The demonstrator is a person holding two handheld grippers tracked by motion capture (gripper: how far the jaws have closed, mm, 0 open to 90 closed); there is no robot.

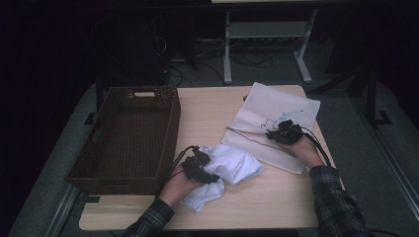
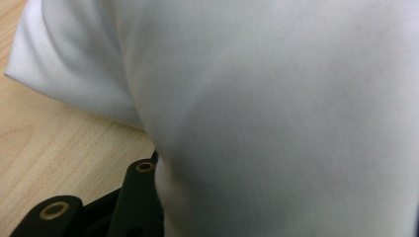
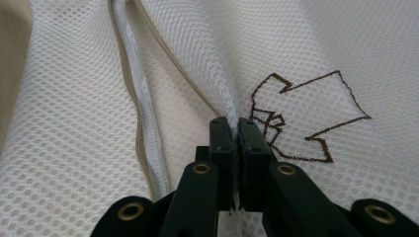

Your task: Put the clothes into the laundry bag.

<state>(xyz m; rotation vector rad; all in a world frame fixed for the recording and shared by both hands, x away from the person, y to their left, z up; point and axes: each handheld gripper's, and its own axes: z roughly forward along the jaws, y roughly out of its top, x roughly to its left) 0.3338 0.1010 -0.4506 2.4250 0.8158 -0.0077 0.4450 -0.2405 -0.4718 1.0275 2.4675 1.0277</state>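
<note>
One wicker basket (image 1: 129, 138) sits on the left of the table (image 1: 276, 202) with nothing showing inside it. One mesh laundry bag (image 1: 276, 116) lies flat on the right, and the right gripper (image 1: 285, 132) is pinched tight on a fold of it. One white garment (image 1: 230, 165) is bunched near the front, with the left gripper (image 1: 200, 165) pressed into it, jaws half apart; can't tell if it's got hold.

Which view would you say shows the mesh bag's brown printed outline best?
The right gripper view: the brown outline lies close and sharp on the mesh bag, beside the right gripper pinching a fold. The high view gives small dark marks; the left gripper view faces the white garment.
</note>
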